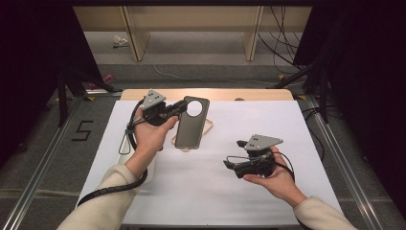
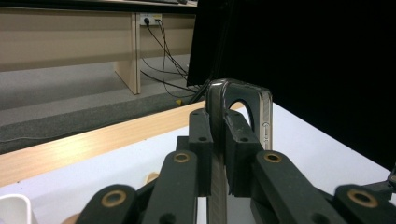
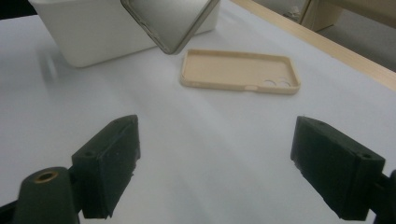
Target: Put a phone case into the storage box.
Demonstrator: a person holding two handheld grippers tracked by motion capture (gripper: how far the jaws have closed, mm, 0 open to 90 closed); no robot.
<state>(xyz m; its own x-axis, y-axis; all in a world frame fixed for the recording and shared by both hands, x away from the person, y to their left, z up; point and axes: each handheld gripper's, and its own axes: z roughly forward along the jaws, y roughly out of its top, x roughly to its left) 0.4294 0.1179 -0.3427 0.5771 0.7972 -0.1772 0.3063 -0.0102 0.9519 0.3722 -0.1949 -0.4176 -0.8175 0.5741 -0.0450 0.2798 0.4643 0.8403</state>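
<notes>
Dark phone case (image 1: 192,122) is being held above desk (image 1: 287,124) centre, over tan case (image 3: 240,71), clamped in left tongs (image 1: 181,107) at its camera-hole end. Right tongs (image 3: 229,163) are being held apart, empty. Case judged light, flexible, slippery; edge grip advised.

One sign can be read: a black figure "5" (image 1: 82,130) marked on the grey floor, well to the left of the left gripper's fingers (image 1: 178,108) and beyond the counter's (image 1: 287,124) left edge. No lettering or brand can be made out on the dark phone case (image 1: 191,123) held in those fingers.
</notes>
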